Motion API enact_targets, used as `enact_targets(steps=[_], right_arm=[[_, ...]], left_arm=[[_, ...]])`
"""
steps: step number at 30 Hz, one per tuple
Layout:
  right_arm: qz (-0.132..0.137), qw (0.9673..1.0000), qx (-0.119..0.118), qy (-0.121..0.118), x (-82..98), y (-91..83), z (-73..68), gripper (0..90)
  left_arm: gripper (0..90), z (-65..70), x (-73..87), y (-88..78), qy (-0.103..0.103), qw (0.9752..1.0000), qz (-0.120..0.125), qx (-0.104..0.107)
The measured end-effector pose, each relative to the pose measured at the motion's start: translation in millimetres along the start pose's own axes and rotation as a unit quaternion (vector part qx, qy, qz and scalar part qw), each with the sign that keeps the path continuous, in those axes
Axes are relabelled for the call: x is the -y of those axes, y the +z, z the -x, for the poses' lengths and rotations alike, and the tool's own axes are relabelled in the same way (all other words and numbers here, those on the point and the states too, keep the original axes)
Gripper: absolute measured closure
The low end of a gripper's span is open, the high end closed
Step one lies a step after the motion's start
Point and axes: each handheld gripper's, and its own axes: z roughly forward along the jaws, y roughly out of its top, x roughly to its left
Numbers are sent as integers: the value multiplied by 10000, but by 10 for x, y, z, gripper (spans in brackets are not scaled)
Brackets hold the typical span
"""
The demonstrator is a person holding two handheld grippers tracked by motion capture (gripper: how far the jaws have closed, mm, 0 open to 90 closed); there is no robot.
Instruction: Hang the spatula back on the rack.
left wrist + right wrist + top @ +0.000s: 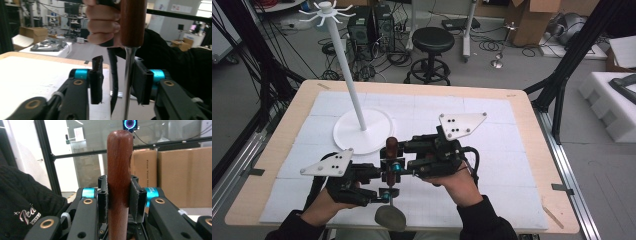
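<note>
A ladle stands upright near the table's front edge, with a brown wooden handle (pixel 391 146), a thin metal shaft (pixel 128 82) and a grey bowl (pixel 390 217) at the bottom. My right gripper (pixel 393 162) is shut on the wooden handle (pixel 119 177), which rises between its pads (pixel 103 202). Lower down, my left gripper (pixel 385 193) is open around the shaft. In the left gripper view (pixel 118 75) the shaft runs close by the right jaw, with a clear gap to the left one.
A white rack stands on a round base (pixel 362 131) at the table's middle left, its tall pole topped by a ring of hooks (pixel 326 9). White foam sheet (pixel 492 125) covers the wooden table. Beyond the far edge are a black stool (pixel 432 42), cables and boxes.
</note>
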Motion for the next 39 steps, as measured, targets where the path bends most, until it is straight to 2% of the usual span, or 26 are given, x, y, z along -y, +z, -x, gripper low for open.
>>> enact_targets(steps=[4, 7, 15, 17, 18, 19, 22, 26, 30, 32, 35, 39], right_arm=[[47, 9999, -113, -19, 23, 11, 16, 724], [52, 9999, -104, -25, 36, 7, 27, 724], [76, 10000, 55, -25, 36, -24, 24, 721], [109, 9998, 194, 11, 37, -38, 21, 711], [157, 9995, 281, 41, 38, -45, 17, 684], [241, 9990, 383, 39, 35, -56, 14, 621], [338, 9973, 653, 21, 12, -109, -14, 584], [359, 9923, 1188, -61, -19, -177, -51, 517], [155, 9867, 1613, -137, -35, -176, -82, 487], [58, 9858, 1673, -113, -25, -151, -79, 482], [-76, 9862, 1653, -77, -5, -113, -65, 486], [-162, 9883, 1511, -82, 1, -83, -58, 612]], left_arm=[[764, 18, 7, 18, 104, 9999, -28, 88], [830, 30, 11, 26, 170, 9998, -53, 54], [836, 27, 1, 32, 154, 9997, -45, -191], [837, 24, -3, 27, 125, 9994, -60, -318], [837, 19, -3, 25, 136, 9990, -102, -403], [837, 13, 0, 20, 138, 9986, -153, -485], [837, 3, 6, 6, 104, 9978, -177, -638], [838, -3, -2, -6, 103, 9960, -174, -876], [837, -12, -6, -5, 59, 9942, -170, -1064], [837, -16, -8, -4, 45, 9935, -170, -1121], [837, -18, -9, -1, 11, 9930, -181, -1169], [837, -15, -7, 2, 1, 9932, -186, -1153]])
